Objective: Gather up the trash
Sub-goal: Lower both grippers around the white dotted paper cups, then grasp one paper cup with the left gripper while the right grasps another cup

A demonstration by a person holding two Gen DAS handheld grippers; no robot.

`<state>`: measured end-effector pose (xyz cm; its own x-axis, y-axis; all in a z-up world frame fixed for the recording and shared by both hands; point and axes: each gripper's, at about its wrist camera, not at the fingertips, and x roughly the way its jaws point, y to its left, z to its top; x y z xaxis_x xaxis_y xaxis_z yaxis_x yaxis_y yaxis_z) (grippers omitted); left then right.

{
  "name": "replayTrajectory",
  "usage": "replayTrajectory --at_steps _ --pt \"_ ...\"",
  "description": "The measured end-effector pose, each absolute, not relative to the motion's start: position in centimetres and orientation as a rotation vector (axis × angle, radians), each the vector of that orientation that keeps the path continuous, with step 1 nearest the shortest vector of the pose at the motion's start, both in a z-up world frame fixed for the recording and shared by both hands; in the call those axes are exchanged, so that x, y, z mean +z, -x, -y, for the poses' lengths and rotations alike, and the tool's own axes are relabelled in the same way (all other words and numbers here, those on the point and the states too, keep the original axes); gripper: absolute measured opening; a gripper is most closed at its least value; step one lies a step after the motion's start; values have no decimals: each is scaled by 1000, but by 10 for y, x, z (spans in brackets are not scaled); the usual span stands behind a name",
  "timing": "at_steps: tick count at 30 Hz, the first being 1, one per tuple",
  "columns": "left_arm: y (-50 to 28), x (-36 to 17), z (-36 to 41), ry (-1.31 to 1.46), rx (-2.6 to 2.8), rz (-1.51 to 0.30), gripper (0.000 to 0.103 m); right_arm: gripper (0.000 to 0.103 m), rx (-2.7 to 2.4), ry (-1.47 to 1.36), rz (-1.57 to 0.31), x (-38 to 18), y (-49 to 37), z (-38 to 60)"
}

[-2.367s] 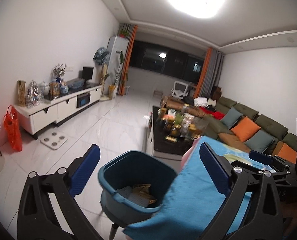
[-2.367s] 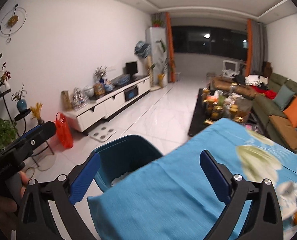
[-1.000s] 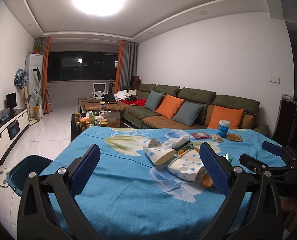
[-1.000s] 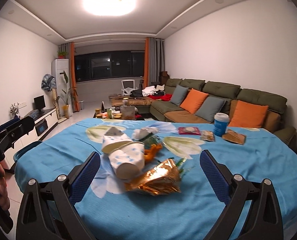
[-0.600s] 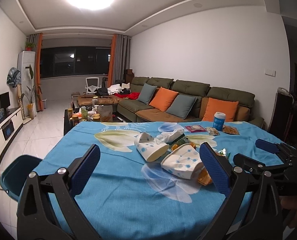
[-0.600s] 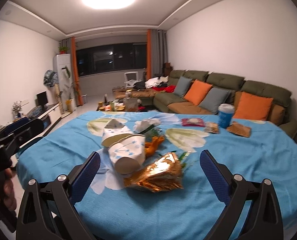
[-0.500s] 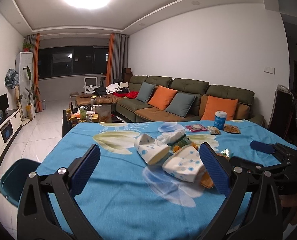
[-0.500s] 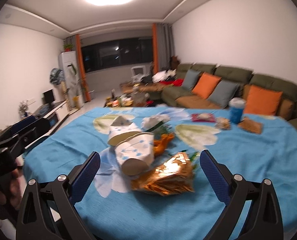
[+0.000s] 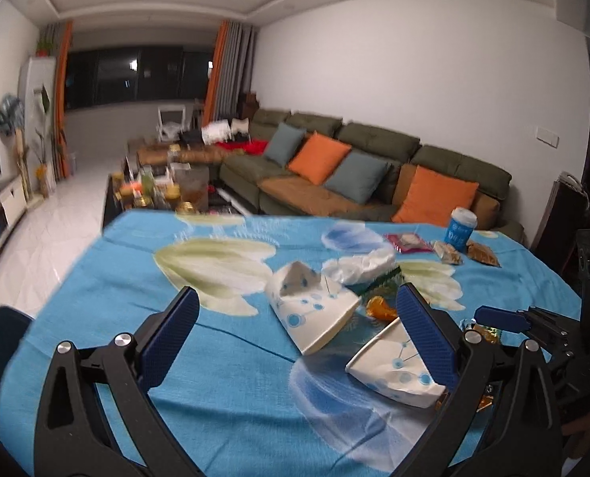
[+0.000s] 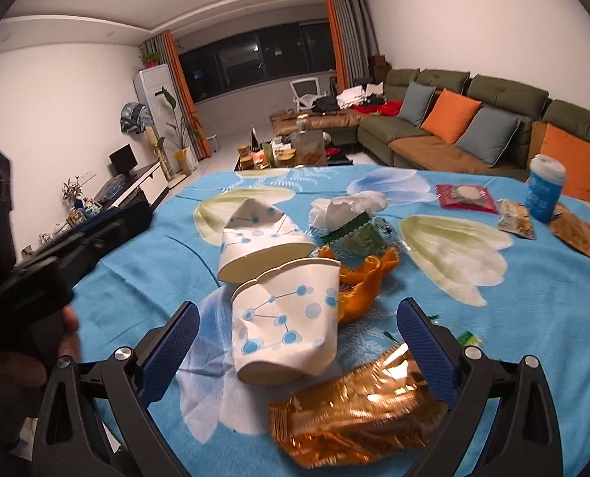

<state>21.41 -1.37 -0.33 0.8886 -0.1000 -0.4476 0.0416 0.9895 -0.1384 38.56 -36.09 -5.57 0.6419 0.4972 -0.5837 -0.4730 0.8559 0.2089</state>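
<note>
The tablecloth (image 10: 533,318) filling the lower frame is bright blue, printed with pale green-white leaves and light blue blooms. Two crushed cups (image 10: 287,318) at centre are white with blue dots joined by thin lines. A wrapper (image 10: 354,417) at lower centre is shiny gold; peel (image 10: 366,274) just above it is orange. A tissue (image 10: 346,206) is white, on a green packet (image 10: 358,234). At right a tub (image 10: 543,187) is blue with a white lid. The sofa (image 10: 493,91) at upper right is olive green, with orange and grey-blue cushions. Gripper pads (image 10: 426,353) are dark blue on black frames.
</note>
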Motion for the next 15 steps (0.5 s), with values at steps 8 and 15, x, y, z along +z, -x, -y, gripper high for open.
replayTrajectory --at_steps 8,15 --pt "-269 -39 15 186 -129 -634 97 86 584 -28 -748 -66 -406 352" --pt "-302 -57 15 267 -191 -746 97 60 633 -53 -824 -74 -417 351"
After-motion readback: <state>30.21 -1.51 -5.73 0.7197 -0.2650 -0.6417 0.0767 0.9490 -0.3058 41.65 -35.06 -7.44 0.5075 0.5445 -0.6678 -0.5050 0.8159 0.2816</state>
